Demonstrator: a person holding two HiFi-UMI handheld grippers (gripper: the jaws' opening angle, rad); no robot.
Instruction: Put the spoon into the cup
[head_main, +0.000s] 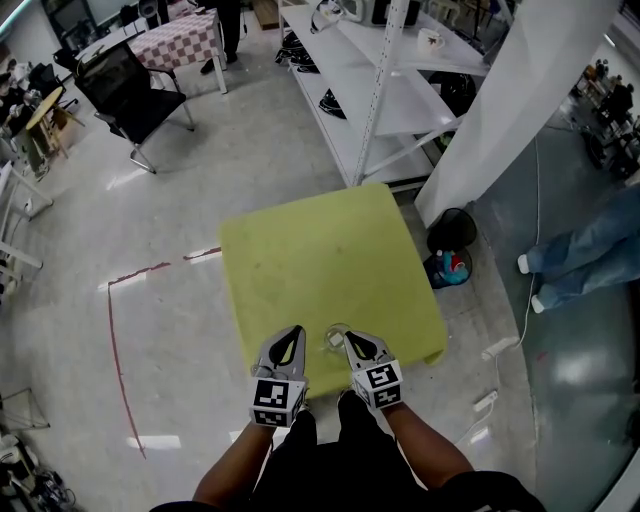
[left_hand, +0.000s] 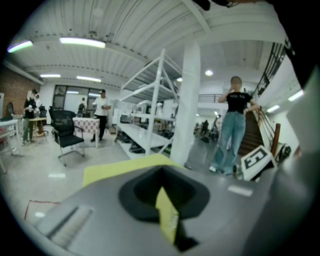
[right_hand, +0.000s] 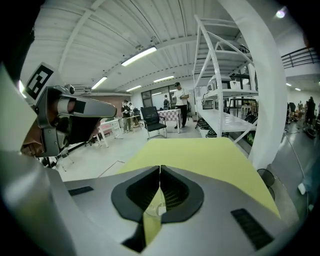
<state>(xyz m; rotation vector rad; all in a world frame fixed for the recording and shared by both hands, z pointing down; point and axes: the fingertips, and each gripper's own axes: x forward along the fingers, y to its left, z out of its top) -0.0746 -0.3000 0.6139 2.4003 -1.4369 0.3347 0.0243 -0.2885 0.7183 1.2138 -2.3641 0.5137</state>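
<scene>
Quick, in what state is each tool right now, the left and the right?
Left tool: closed, holding nothing.
Right tool: closed, holding nothing.

The cup (head_main: 335, 339) you faced was small and clear, its round rim up. It stood near the yellow table's (head_main: 330, 250) near edge, between your left gripper (head_main: 296, 331) and right gripper (head_main: 350, 338).
</scene>
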